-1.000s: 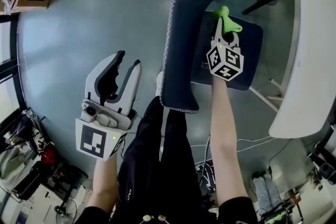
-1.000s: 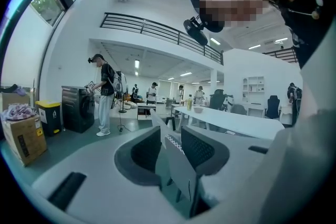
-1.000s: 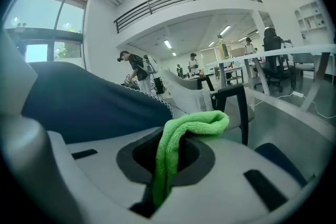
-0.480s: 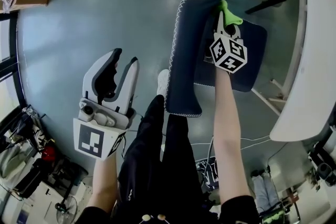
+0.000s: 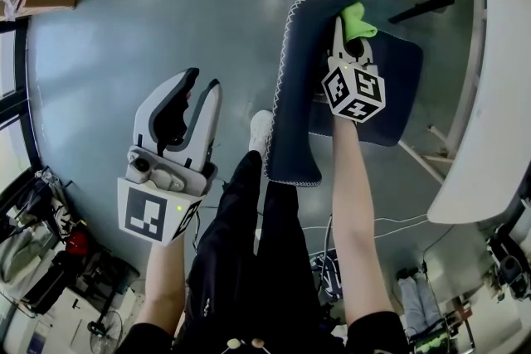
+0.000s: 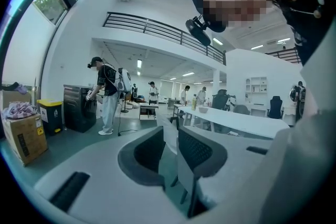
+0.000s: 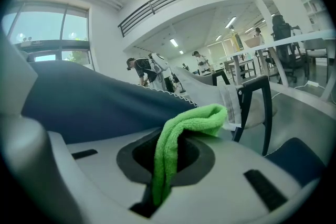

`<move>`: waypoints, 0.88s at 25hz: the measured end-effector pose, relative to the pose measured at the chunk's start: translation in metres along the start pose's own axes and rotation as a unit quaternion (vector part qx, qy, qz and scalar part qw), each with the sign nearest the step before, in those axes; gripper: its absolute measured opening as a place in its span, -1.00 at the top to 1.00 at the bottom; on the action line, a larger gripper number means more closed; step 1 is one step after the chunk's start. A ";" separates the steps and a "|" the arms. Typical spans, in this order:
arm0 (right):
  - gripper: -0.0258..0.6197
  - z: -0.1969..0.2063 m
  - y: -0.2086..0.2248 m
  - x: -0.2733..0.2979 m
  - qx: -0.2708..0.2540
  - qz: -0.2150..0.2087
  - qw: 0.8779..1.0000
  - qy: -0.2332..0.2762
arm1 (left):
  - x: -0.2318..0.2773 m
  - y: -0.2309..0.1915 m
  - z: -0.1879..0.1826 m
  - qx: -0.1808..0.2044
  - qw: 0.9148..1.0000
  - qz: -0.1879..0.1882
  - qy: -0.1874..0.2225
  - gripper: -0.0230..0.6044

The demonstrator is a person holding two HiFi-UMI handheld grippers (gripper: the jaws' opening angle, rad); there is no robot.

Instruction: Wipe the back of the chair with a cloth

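The right gripper's [image 5: 348,41] jaws pinch the green cloth [image 5: 358,19], whose free end is just beside the far end of the chair back [image 5: 294,95]. The back runs lengthwise toward the person. The left gripper [image 5: 202,85], well apart over the floor, is empty, its jaws wide but just narrowed slightly.

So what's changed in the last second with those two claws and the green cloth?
The right claw slid toward the chair back, bunching the green cloth against it. The left claw, holding nothing, drifted forward slightly and its jaws have just been closing a little. The same: right claw gripping the cloth, chair back where it stood.
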State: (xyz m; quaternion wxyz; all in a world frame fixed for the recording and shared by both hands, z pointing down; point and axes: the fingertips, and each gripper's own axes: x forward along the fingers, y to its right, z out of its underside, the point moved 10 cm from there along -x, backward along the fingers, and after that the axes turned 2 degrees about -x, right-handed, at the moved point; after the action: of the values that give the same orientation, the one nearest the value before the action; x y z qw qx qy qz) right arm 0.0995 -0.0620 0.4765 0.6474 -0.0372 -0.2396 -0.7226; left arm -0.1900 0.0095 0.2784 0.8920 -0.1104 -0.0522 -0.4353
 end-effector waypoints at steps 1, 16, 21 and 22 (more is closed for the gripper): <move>0.86 0.000 -0.003 -0.002 -0.003 -0.003 1.000 0.002 | 0.001 -0.001 0.000 0.001 1.000 0.001 0.001 0.68; 0.86 -0.007 -0.040 -0.041 -0.033 -0.097 0.995 0.015 | 0.020 0.000 0.007 -0.013 1.000 0.006 -0.015 0.91; 0.86 -0.008 -0.042 -0.050 -0.031 -0.115 0.993 0.016 | 0.021 0.002 0.007 -0.018 1.000 0.002 -0.013 0.91; 0.86 -0.007 -0.044 -0.052 -0.032 -0.117 0.992 0.016 | 0.020 0.002 0.006 -0.018 1.000 0.002 -0.013 0.91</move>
State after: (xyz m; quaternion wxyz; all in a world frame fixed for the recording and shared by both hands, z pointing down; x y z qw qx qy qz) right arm 0.0680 -0.0149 0.4378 0.5608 -0.0175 -0.2086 -0.8011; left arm -0.1761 -0.0028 0.2875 0.8900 -0.1325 -0.0559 -0.4327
